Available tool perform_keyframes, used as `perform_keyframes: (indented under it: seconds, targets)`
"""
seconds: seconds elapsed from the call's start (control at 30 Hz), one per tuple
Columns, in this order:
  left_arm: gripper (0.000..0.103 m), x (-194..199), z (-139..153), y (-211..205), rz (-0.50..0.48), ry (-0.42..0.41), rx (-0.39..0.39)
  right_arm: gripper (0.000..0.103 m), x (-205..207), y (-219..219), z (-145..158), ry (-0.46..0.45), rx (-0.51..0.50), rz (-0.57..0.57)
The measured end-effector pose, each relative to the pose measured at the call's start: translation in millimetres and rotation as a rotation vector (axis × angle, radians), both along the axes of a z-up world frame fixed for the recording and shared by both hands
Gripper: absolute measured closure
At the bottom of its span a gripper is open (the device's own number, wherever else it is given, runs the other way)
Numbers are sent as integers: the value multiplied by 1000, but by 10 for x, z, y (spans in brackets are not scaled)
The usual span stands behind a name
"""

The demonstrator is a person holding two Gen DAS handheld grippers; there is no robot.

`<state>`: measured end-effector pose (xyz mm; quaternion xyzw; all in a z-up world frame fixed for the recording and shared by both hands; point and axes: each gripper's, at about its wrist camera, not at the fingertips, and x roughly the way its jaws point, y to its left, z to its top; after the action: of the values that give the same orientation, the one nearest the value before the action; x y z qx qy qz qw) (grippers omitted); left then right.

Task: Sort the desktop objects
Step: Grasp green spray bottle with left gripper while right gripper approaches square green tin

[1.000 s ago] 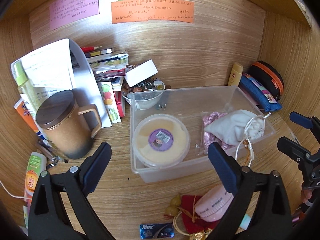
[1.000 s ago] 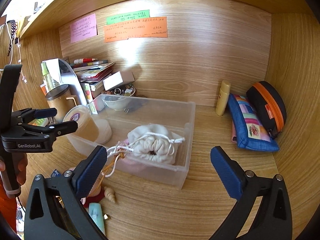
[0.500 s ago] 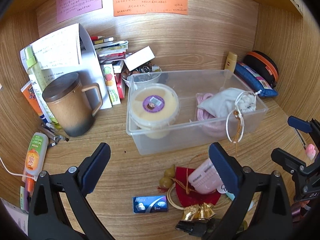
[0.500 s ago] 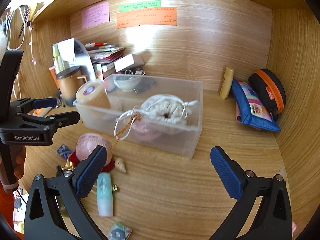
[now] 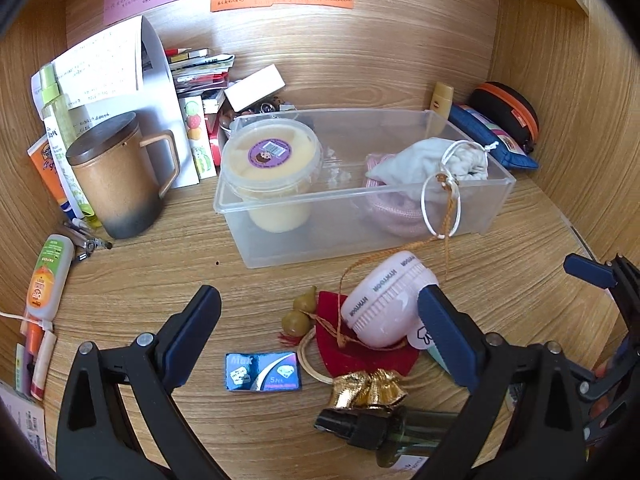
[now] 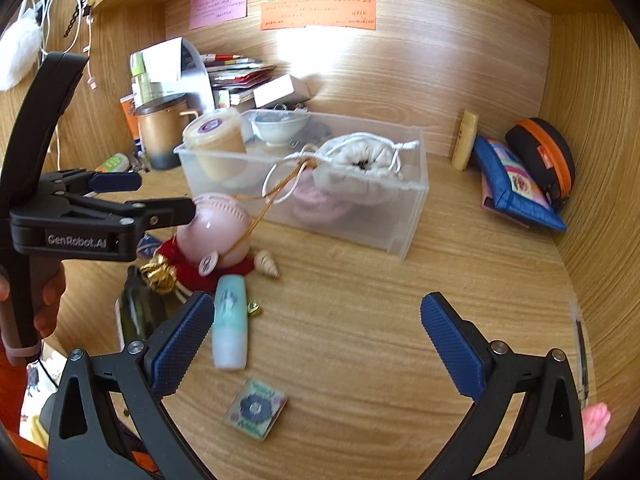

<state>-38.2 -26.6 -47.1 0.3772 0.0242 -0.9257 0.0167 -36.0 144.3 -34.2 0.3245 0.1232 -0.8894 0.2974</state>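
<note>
A clear plastic bin [image 5: 492, 200] [image 6: 408, 220] holds a lidded yellow tub [image 5: 272, 164], a white drawstring pouch [image 5: 432, 160] [image 6: 360, 168] and a pink cord bundle. In front of it lie a pink round case [image 5: 384, 300] [image 6: 216, 232] on a red pouch [image 5: 360, 352], a gold gourd charm [image 5: 298, 316], gold bells [image 5: 368, 388], a blue card pack [image 5: 262, 372], a mint tube [image 6: 230, 324], a shell [image 6: 267, 262] and a square tile [image 6: 256, 408]. My left gripper [image 5: 318, 332] [image 6: 140, 192] is open and empty above the loose items. My right gripper [image 6: 316, 340] is open and empty over the desk.
A brown lidded mug [image 5: 116, 176], books, papers and bottles crowd the back left. A glue bottle [image 5: 48, 276] lies at the left. A blue pouch [image 6: 516, 184], an orange-trimmed case [image 6: 544, 160] and a yellow tube [image 6: 466, 140] sit at the back right. A dark glass bottle [image 5: 400, 428] lies in front.
Both grippers have pulled back from the bin toward the desk front, so more loose items show in front. Both stay open and empty.
</note>
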Motion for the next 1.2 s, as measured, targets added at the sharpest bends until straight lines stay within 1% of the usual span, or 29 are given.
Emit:
perform_keyframes:
  seconds: [0.1, 0.23, 0.37, 0.57, 0.67, 0.73, 0.8, 0.9, 0.97, 1.0, 1.03, 1.1, 1.2]
  targets:
    - [3, 95, -30, -15, 10, -4, 24, 0, 75, 16, -46, -2, 3, 9]
    - [3, 252, -80, -16, 30, -14, 34, 1, 134, 25, -116, -16, 10, 20]
    - [3, 413, -120, 15, 33, -20, 69, 1, 199, 36, -175, -27, 10, 34]
    - [3, 575, -179, 158, 18, -24, 69, 2, 247, 79, -288, -49, 11, 36]
    - [3, 598, -233, 212, 16, -33, 72, 8, 260, 98, -335, -47, 18, 32]
    - [3, 617, -267, 239, 15, -33, 82, 14, 276, 92, -368, -47, 30, 37]
    - [3, 626, -295, 260, 17, -39, 80, 18, 295, 84, -396, -42, 43, 40]
    - [3, 636, -346, 286, 13, -47, 80, 19, 333, 74, -426, -31, 54, 47]
    - [3, 640, -383, 300, 14, -52, 80, 25, 345, 66, -441, -27, 61, 51]
    - [3, 639, -404, 301, 14, -57, 82, 30, 351, 68, -448, -27, 58, 55]
    - [3, 639, -425, 299, 15, -60, 91, 33, 354, 72, -450, -32, 53, 58]
    - [3, 646, -451, 298, 17, -64, 99, 34, 361, 75, -452, -29, 49, 57]
    - [3, 685, -472, 306, 19, -52, 84, 40, 358, 91, -454, -35, 36, 60]
